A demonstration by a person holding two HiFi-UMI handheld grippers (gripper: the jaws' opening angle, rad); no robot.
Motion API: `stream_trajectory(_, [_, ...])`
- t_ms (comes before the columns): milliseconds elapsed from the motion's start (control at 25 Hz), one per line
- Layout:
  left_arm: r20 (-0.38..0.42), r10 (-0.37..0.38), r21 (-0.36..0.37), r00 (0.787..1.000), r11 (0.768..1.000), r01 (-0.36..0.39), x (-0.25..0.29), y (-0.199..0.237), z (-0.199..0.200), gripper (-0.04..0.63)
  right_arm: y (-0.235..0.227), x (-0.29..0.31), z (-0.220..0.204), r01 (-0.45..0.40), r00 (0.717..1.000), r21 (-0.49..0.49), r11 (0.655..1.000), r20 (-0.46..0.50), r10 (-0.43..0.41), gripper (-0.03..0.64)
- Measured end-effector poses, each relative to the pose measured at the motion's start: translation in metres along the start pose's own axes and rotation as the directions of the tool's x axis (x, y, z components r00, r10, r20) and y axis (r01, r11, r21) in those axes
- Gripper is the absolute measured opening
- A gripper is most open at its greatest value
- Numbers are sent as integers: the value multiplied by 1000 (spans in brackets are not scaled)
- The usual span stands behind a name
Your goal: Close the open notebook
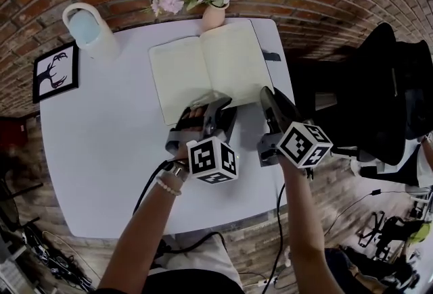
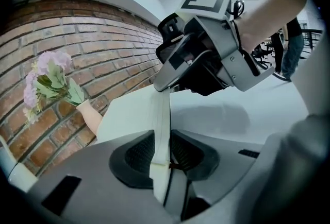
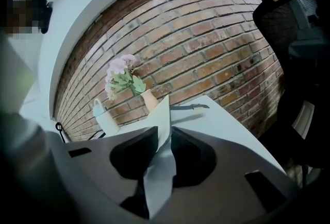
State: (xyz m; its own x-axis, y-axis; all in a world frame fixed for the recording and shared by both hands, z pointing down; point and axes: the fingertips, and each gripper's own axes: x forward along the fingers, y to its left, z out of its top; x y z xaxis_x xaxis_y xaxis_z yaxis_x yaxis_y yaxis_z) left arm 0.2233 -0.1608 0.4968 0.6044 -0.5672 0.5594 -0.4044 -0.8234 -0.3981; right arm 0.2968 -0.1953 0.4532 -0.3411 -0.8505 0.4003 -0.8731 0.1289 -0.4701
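Nearest me, left gripper (image 2: pixel 164 154) fingers pinch the notebook (image 1: pixel 203 66) at its near edge, and right gripper (image 3: pixel 164 159) fingers pinch its right leaf. Next I judge that leaf must swing left and shut.

The left gripper (image 1: pixel 208 106) and the right gripper (image 1: pixel 266 92) have smooth grey shells with black inner parts; each carries a white cube printed with black square markers, the left cube (image 1: pixel 212 159) and the right cube (image 1: pixel 303 144); the left gripper's jaws are lined with dark ribbed pads (image 2: pixel 138 155); a black cable (image 1: pixel 150 184) trails from the left gripper, a second cable (image 1: pixel 279 215) from the right; the left wrist wears a dark band (image 1: pixel 176 169) and a pale bead bracelet (image 1: pixel 167 186); the top (image 1: pixel 199 255) is white.
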Motion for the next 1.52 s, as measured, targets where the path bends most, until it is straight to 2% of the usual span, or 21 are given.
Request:
stream_trajectory(160, [30,12,2,999,1000,-12,-13,4,1,115,3,-2,2,27,1000,-9,1000,13,-27,89])
stream_trajectory(320, [44,40,-64,998,997,-37,-35,16,-3,101,9,-5,5,45,999,-4,999,21,-44,78])
stream_trajectory(520, [56,82,-150,995,986,-73,-66,29,-14,46,22,-12,7,64,998,-22,998,26,-63,69])
stream_trajectory(600, [62,96,-204,993,976,-81,-80,36,-18,37,29,-16,7,70,997,-30,997,30,-69,65])
stream_trajectory(760, [69,127,-337,990,937,-96,-104,52,-26,23,51,-21,9,71,997,-75,995,37,-69,54])
stream_trajectory(920, [68,168,-372,983,919,-131,-128,67,-32,23,74,-21,9,78,997,-124,989,31,-74,48])
stream_trajectory(1040, [73,181,-376,981,916,-141,-146,73,-36,21,88,-20,8,95,995,-176,980,27,-91,44])
stream_trajectory(1240, [64,214,-376,975,910,-175,-180,87,-49,21,114,-15,2,121,992,-329,937,9,-125,44])
stream_trajectory(1520, [77,274,-436,959,874,-214,-224,107,-66,21,153,-3,-20,151,984,-526,837,-2,-179,48])
